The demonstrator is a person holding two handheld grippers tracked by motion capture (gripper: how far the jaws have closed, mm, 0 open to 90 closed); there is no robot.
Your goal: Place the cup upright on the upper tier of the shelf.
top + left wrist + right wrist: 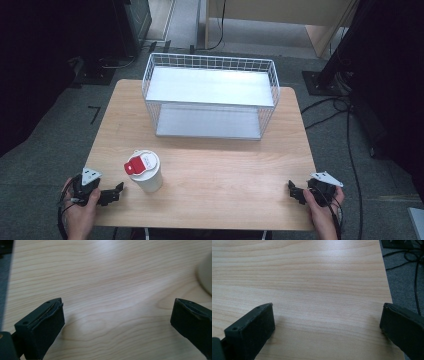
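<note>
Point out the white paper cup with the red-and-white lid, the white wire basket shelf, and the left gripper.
White paper cup with red-and-white lid (145, 171), high view, on its lid.
White wire basket shelf (210, 61), high view, back rim.
Left gripper (119, 190), high view, between its fingers.

A pale wood-grain table top with wavy darker lines is seen across the middle of the high view, and at its lower left a cream-white paper cup is topped by a white lid marked with a red patch. A white wire-grid basket with pale grey shelves is shown in the upper centre, while grey speckled carpet crossed by black cables is seen around the table. Black is worn by the left gripper at the lower left and the right gripper at the lower right, each capped by a light grey plate.
</note>
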